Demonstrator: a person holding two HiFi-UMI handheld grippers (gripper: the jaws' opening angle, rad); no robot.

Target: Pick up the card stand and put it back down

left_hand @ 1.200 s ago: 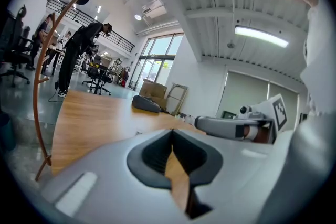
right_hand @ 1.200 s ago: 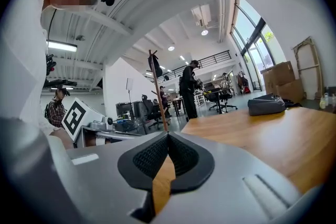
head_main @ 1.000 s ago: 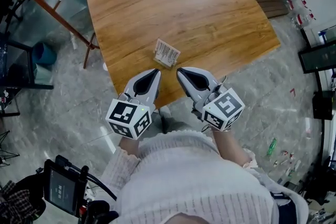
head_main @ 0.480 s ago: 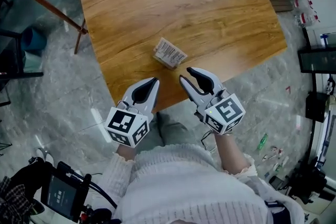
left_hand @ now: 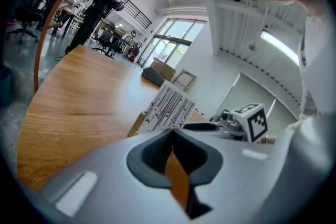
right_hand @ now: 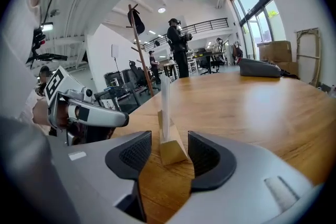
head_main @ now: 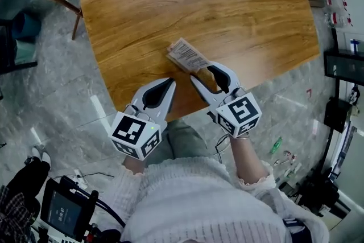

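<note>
**Hazard.** The card stand (head_main: 186, 56) sits near the front edge of the tabletop (head_main: 199, 3). A tall, thin card (right_hand: 165, 102) rises from its small wooden base (right_hand: 170, 148). If the fingers close off-centre, or only on the card, the stand may tip, skid towards the edge, or shed the card.

**Left gripper** (head_main: 169, 82). The fingers are clenched together and hold nothing. They are at the tabletop edge, just left of the stand and not touching it.

**Right gripper** (head_main: 203, 73). The fingers have just been opening and now stand partly apart, with the base between them. A gap appears on each side, so contact is unlikely. Nothing is grasped.
</note>
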